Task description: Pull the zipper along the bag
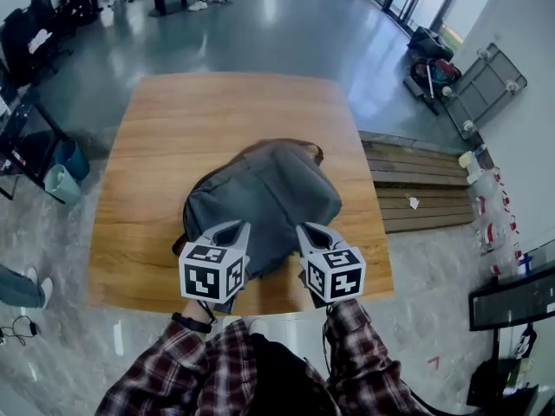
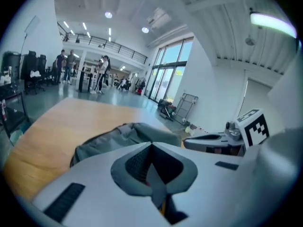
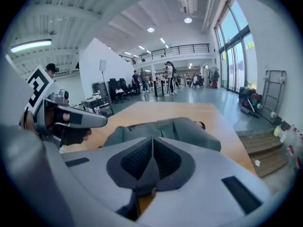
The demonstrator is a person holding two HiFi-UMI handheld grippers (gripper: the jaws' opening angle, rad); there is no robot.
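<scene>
Figure 1. 2 hand-held grippers poised over a grey bag (image 1: pixel 264 193), which lies flat near the middle of a wooden table (image 1: pixel 173 120), its handle loop at the far end.

(a) Left gripper (image 1: pixel 236 230): over the bag's near-left corner. Its own view shows the jaws brought together tip to tip (image 2: pixel 151 144), with nothing clamped. Only bag fabric and table show through the gap behind the pads.

(b) Right gripper (image 1: pixel 308 230): over the bag's near-right corner, level with the left one. Its jaws are likewise closed and empty (image 3: pixel 152 138).

(c) Both grippers point along the bag's length. This pairing probably sets 1 tool to steady the bag while the other takes the slider.

(d) The zipper track and its pull cannot be made out in any of the 3 views. Pulling has seemingly not begun, and the jaws would need to part before gripping.
</scene>
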